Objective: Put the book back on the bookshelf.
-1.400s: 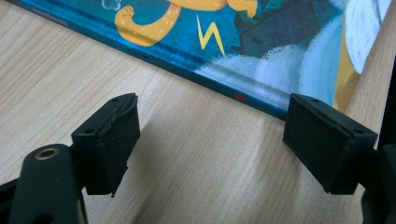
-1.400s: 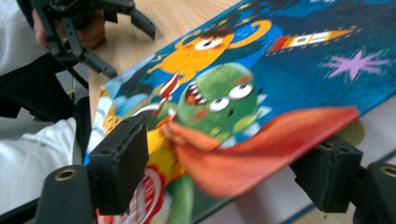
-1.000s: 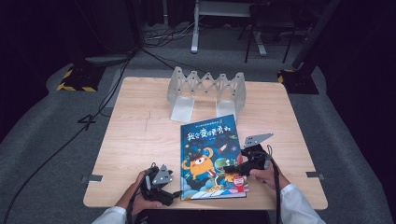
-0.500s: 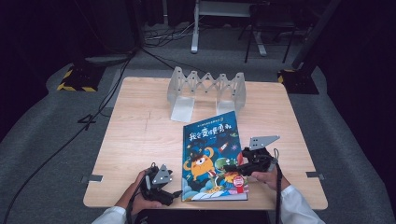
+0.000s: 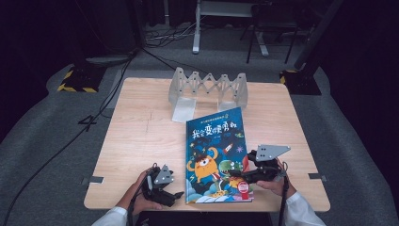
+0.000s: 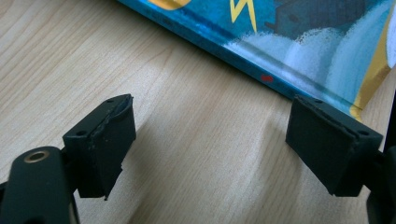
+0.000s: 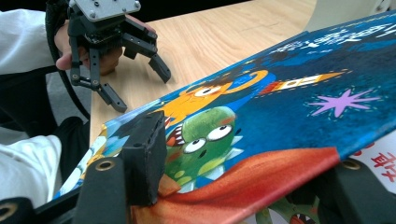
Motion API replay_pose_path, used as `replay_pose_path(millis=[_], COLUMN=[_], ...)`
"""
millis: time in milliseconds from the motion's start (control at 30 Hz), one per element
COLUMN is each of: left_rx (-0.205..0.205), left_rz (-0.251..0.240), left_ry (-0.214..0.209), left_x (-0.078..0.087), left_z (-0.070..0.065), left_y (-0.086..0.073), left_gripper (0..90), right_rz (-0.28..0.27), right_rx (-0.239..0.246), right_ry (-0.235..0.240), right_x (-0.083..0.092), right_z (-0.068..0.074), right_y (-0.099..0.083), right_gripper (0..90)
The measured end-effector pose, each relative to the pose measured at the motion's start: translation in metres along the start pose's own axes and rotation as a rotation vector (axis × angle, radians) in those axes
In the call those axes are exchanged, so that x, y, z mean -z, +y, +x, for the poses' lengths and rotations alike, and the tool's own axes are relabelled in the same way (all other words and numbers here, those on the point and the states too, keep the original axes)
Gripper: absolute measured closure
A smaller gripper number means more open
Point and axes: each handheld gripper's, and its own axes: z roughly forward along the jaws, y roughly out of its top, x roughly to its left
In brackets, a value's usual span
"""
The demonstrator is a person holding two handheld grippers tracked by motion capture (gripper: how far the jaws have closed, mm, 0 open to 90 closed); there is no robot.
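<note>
1. Picture book [image 5: 217, 155] with a blue cover lies on the wooden table [image 5: 141, 136], near the front edge and right of the middle, its spine toward the left gripper.
2. Its cover shows an orange monster, a green monster, a rocket and Chinese lettering across the top.
3. Right gripper [image 5: 241, 173] comes in from the book's right edge; its jaws have just been closing, and the right gripper view shows the front cover [image 7: 280, 121] between them, lifted at a slant with a red inner page under it.
4. One black pad [image 7: 148, 156] of that gripper lies on top of the lifted cover; the other jaw sits below it at the lower right, so the claw grasps the cover's edge.
5. Left gripper [image 5: 175, 197] rests on the table just left of the book's lower left corner, held by the person's left hand [image 5: 141, 188].
6. In the left gripper view its two pads stand wide apart over bare wood, released, with the book's spine edge [image 6: 261, 70] running just beyond them and nothing between.
7. A white zigzag folding rack [image 5: 207, 89] stands at the far side of the table, well apart from the book.
8. White sleeves [image 5: 301, 214] show at both wrists.
</note>
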Motion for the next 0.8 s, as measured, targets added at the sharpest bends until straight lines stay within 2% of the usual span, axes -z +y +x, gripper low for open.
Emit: replay_pose_path(millis=[133,167,333,567,733,800], left_rx=[0.008,0.025,0.046,0.047,0.024,0.034], left_rz=[-0.001,-0.004,-0.017,-0.048,-0.045,-0.05], left_ry=[-0.006,-0.017,-0.06,-0.115,-0.131,-0.137], left_x=[-0.001,-0.002,-0.01,-0.015,-0.02,-0.022], left_z=[0.003,0.006,0.01,0.011,0.008,0.008], left_y=[0.002,0.004,0.013,0.025,0.033,0.035], left_gripper=[16.4,16.5,16.3,16.3,16.0,16.0], right_rz=[-0.014,-0.017,-0.032,-0.058,-0.07,-0.074], right_rx=[0.002,0.002,0.023,0.064,0.105,0.113], right_ry=[-0.032,-0.041,-0.075,-0.104,-0.115,-0.117], right_x=[0.002,0.002,0.005,0.01,0.013,0.013], right_z=[0.0,0.0,0.002,0.006,0.011,0.012], right_y=[0.0,0.0,0.0,-0.003,-0.003,-0.003], right_gripper=[43.3,43.6,43.8,43.9,43.8,43.8])
